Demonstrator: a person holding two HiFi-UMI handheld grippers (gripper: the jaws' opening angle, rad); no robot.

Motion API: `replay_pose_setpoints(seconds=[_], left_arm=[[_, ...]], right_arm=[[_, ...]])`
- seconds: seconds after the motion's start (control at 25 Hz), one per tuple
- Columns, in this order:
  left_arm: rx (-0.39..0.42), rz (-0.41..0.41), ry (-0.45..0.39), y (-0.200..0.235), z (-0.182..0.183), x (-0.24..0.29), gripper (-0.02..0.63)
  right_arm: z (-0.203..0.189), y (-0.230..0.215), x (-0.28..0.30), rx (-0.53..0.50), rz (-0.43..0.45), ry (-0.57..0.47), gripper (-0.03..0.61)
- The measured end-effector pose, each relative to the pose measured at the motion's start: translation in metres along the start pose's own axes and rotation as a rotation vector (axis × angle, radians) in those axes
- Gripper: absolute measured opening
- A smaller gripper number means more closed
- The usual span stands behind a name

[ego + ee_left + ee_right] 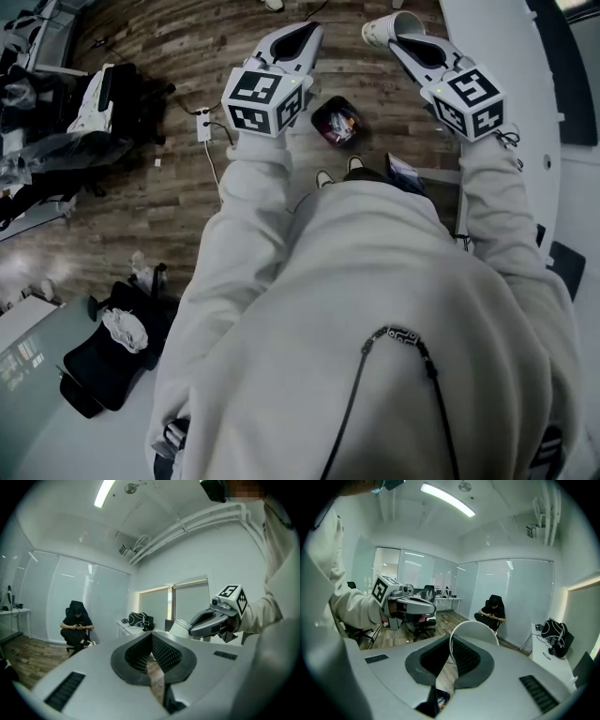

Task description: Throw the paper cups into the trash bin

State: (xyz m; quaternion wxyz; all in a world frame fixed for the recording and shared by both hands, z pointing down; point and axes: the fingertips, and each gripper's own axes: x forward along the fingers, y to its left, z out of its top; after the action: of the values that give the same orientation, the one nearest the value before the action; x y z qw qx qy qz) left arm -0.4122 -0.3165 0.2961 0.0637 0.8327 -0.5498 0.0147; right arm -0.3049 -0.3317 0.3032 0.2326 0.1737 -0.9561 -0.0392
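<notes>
A white paper cup (382, 28) lies on its side in my right gripper (398, 42), whose jaws are shut on its rim. In the right gripper view the cup's rim (476, 629) arches up from between the pads. On the wooden floor below, between my two hands, stands a small dark trash bin (336, 122) with rubbish in it; a bit of it shows through the jaw gap (439, 699). My left gripper (298, 37) is held out level beside the right one, its jaws shut with nothing in them (151, 651).
A curved white table (511, 66) runs along the right. A power strip (203, 124) and cables lie on the floor to the left, with dark bags and chairs (112, 103) beyond. A person in black sits on a chair by the glass wall (491, 613).
</notes>
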Motion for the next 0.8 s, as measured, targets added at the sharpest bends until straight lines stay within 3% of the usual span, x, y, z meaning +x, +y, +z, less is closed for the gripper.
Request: replay_pose_setpoints(seconds=[0.32,0.52,0.8], left_arm=[[-0.023,0.122,0.019,0.053,-0.013,0.003,-0.005],[-0.044,0.135,0.028,0.058,-0.019,0.019,-0.005],[-0.093,0.178,0.077,0.079,-0.069,0.029,-0.005]], right_arm=[[-0.002,-0.006,0.059,0.003,0.112,-0.018,0.038],[-0.008,-0.019,0.073,0.012,0.142,-0.015,0.038],[-0.049,-0.024,0.110,0.038,0.207,0.017,0.038]])
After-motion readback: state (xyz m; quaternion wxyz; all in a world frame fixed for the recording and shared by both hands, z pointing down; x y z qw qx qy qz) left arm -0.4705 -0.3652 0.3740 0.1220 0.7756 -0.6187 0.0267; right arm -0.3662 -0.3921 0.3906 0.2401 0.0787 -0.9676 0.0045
